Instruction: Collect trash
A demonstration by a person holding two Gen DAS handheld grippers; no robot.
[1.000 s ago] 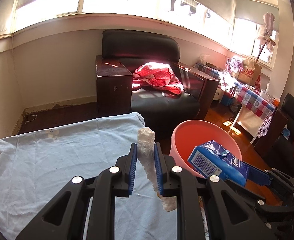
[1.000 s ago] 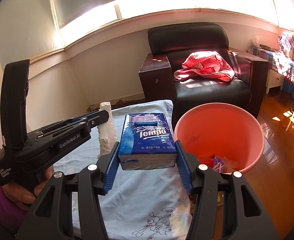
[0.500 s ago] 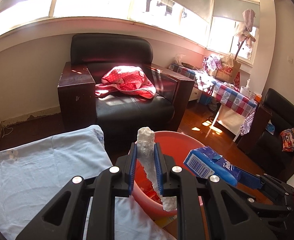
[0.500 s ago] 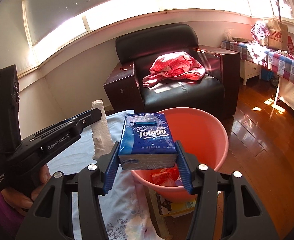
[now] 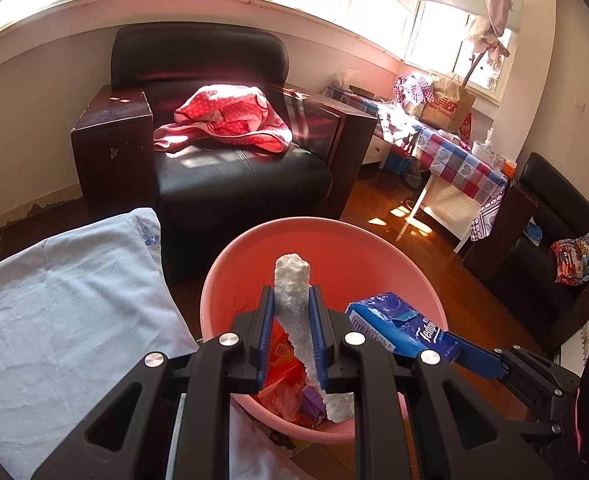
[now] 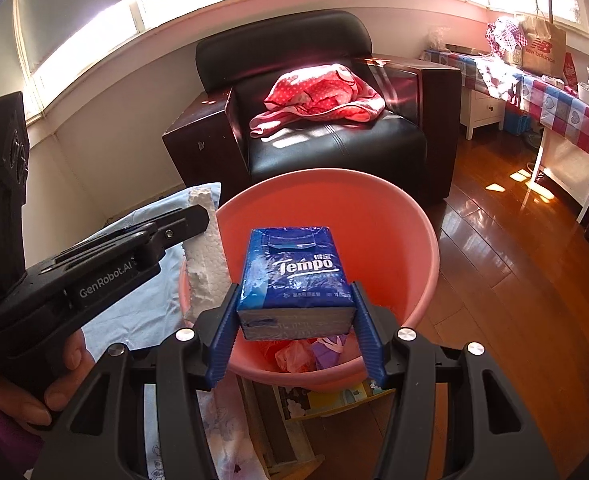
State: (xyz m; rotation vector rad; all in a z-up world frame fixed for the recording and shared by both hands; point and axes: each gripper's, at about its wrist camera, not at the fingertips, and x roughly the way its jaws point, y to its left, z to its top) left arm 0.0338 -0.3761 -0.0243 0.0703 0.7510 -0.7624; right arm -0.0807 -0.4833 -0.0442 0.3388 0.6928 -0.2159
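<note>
Salmon-pink plastic bucket (image 6: 394, 216) is the landmark: above its mouth the left hand-held gripper (image 5: 291, 334) pinches a jagged white foam strip (image 5: 294, 300), while the right hand-held gripper (image 6: 294, 332), jaws half spread, clamps a blue plastic-wrapped tissue pack (image 6: 294, 280). For a clean drop, I would centre both over the bucket's opening before releasing, clear of its rim. "Tempo" reads on the pack, "GenRobot.AI" on the left gripper's body.

Rough white foam strip (image 5: 294, 312), glossy plastic-wrapped Tempo tissue pack (image 6: 294, 276), smooth matt plastic basin (image 6: 406, 216), shiny leather armchair (image 6: 334, 152), polished wood floor (image 6: 514, 280).
</note>
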